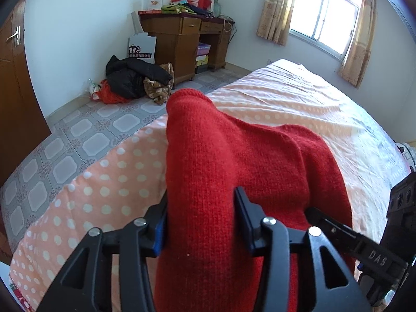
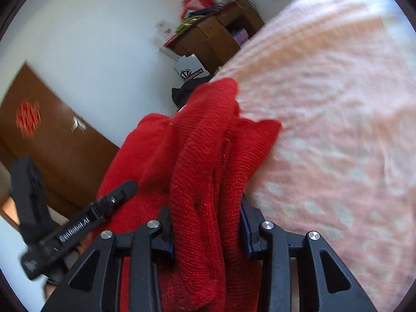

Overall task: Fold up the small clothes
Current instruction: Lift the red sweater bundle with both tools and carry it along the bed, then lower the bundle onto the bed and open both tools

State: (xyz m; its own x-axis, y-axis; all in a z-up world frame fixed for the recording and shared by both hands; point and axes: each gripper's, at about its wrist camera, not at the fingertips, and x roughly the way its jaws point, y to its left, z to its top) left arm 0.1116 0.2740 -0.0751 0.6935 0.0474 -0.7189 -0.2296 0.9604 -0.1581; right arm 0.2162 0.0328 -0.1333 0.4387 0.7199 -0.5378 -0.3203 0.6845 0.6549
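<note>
A red knitted garment (image 1: 221, 161) is held up over a bed with a pink polka-dot sheet (image 1: 286, 98). My left gripper (image 1: 201, 223) is shut on a thick fold of it. My right gripper (image 2: 206, 231) is shut on bunched layers of the same red garment (image 2: 197, 156), above the sheet (image 2: 338, 130). The other gripper shows at the right edge of the left wrist view (image 1: 369, 249) and at the left of the right wrist view (image 2: 78, 223). The two grippers are close together.
A wooden desk (image 1: 182, 39) piled with bags stands against the far wall. A heap of dark and red clothes (image 1: 130, 78) lies on the tiled floor (image 1: 78, 135). A brown door (image 2: 52, 135) is at the left, a curtained window (image 1: 325, 18) beyond the bed.
</note>
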